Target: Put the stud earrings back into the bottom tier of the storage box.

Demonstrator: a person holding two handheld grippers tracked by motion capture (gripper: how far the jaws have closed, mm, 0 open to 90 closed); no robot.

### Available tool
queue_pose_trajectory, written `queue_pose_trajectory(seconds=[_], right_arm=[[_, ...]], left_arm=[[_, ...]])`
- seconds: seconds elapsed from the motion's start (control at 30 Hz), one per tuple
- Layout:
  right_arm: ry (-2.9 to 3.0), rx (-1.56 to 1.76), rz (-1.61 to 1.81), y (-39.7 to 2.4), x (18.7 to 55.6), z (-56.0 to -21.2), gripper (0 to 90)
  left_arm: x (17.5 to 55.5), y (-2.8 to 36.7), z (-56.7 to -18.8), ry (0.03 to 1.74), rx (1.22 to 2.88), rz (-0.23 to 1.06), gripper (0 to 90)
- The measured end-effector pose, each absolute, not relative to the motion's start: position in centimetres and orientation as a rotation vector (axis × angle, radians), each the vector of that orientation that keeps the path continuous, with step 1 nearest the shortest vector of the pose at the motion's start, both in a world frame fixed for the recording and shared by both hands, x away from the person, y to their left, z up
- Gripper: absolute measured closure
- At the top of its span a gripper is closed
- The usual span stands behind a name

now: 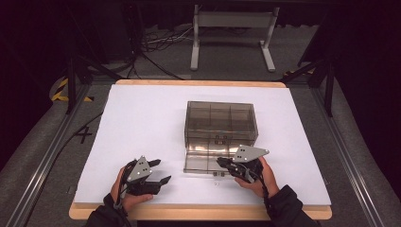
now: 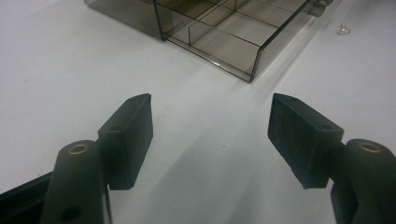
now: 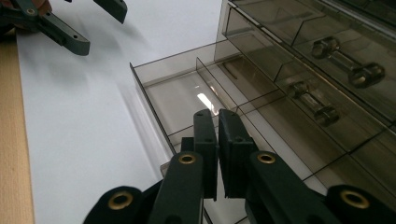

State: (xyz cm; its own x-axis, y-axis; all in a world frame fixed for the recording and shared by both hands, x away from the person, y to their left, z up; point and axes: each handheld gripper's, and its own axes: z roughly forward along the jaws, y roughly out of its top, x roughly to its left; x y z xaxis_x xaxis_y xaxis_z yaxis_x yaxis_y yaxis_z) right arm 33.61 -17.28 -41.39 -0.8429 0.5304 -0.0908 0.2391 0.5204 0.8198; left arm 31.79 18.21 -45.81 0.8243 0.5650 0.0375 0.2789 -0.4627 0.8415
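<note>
Smoky drawer cabinet mid-table on the white sheet, its bottom drawer pulled out toward the near edge. Right gripper at that drawer's near right corner, jaws clenched together over its front wall. Left gripper near left, well apart, jaws released wide and empty.

My right claw hides the front wall of the open drawer; beyond it, the cabinet runs off the frame's edge.
</note>
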Motion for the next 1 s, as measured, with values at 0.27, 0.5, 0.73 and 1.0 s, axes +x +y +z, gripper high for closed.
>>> queue_pose_trajectory(seconds=[0.27,0.5,0.73,1.0], right_arm=[[2.465,0.681,1.185,-17.3,34.1,-42.6,86.6],[2.48,0.696,1.162,-17.2,34.3,-42.9,86.6],[2.49,0.705,1.148,-17.2,34.3,-43.1,86.3],[2.497,0.707,1.148,-17.1,34.3,-43.3,86.0]], left_arm=[[31.8,18.2,-45.8,0.615,2.079,0.392,31.8],[31.7,18.2,-45.8,0.614,2.08,0.392,31.8],[31.7,18.2,-45.8,0.612,2.082,0.392,31.7],[31.7,18.2,-45.8,0.612,2.081,0.391,31.6]])
